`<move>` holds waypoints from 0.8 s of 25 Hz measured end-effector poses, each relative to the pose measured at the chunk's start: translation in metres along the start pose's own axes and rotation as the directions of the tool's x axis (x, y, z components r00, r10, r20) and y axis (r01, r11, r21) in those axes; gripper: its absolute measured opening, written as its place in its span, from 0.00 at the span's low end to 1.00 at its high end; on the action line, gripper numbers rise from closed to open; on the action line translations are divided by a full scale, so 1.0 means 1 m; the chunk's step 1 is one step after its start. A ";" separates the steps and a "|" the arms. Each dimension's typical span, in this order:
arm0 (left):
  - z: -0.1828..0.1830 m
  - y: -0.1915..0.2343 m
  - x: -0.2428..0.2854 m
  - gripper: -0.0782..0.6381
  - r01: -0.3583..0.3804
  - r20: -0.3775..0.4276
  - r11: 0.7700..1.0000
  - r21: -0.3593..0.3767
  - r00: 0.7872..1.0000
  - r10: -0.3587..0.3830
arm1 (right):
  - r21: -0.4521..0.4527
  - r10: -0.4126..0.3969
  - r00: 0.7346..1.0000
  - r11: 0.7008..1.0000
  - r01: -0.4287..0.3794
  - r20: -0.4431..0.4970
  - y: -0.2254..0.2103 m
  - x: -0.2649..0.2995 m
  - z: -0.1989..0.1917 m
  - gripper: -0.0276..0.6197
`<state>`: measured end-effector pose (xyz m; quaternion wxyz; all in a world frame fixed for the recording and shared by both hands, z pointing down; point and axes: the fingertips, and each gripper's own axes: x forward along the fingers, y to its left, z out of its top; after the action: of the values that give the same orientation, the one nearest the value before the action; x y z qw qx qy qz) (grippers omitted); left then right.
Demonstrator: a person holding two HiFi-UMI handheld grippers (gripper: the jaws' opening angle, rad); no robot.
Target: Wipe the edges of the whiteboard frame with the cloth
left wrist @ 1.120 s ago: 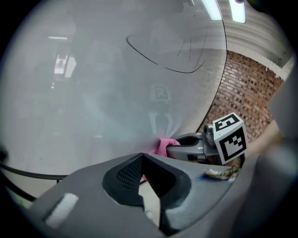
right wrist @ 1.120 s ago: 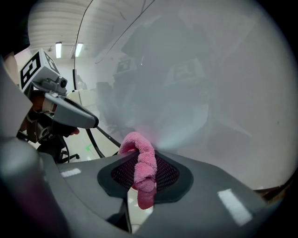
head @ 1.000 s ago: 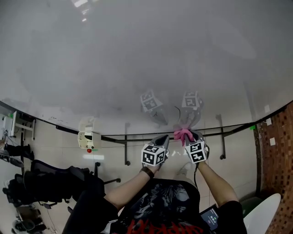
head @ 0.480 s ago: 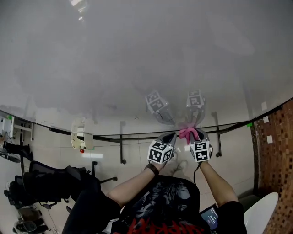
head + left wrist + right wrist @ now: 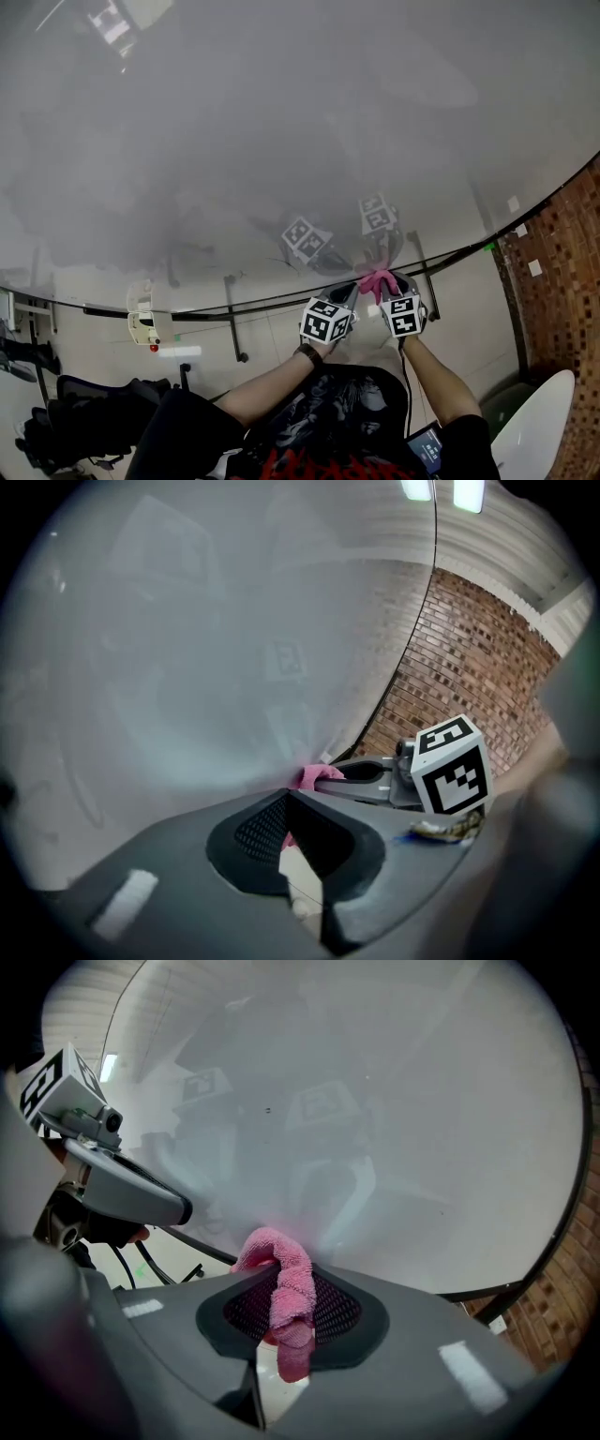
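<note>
The whiteboard fills most of the head view, and its dark frame runs along the bottom edge. A pink cloth is pressed against that lower frame. My right gripper is shut on the cloth, which sticks out past the jaws onto the board. Just to its left, my left gripper is shut with nothing in it. In the left gripper view, my left gripper points at the board, with the cloth and the right gripper beyond it. The frame curves down the right.
A brick wall stands to the right of the board. Black stand brackets hang below the frame. A dark chair is at lower left, a white device near it, and a white rounded object at lower right.
Both grippers and the cloth have slid a little to the right along the lower frame. The head view has tilted, so the frame now slopes up to the right.
</note>
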<state>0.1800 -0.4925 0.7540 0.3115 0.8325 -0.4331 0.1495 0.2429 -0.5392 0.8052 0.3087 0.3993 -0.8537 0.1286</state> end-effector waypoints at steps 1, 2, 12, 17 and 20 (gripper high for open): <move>0.000 0.000 0.000 0.11 0.004 -0.006 1.000 0.004 1.000 -0.004 | 0.007 -0.005 1.000 1.000 0.005 -0.005 -0.002 0.000 -0.001 0.17; 0.001 0.002 -0.002 0.11 0.006 -0.009 1.000 0.001 1.000 -0.006 | 0.014 -0.009 1.000 1.000 0.009 -0.009 -0.002 0.001 0.000 0.17; 0.023 -0.068 0.092 0.11 -0.038 -0.017 0.999 -0.014 0.999 0.037 | 0.071 0.047 0.999 0.996 -0.045 -0.014 -0.113 -0.019 -0.042 0.17; 0.030 -0.094 0.130 0.11 -0.049 -0.022 0.999 -0.017 0.999 0.049 | 0.110 0.015 0.999 0.994 -0.012 -0.029 -0.178 -0.022 -0.067 0.17; 0.036 -0.108 0.152 0.11 -0.052 -0.027 0.999 -0.006 0.998 0.052 | 0.146 -0.010 0.999 0.989 0.015 -0.032 -0.213 -0.026 -0.079 0.17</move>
<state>0.3553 -0.5650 0.7638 0.3162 0.8177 -0.4511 0.1670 0.4511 -0.6246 0.8449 0.2928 0.4240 -0.8345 0.1949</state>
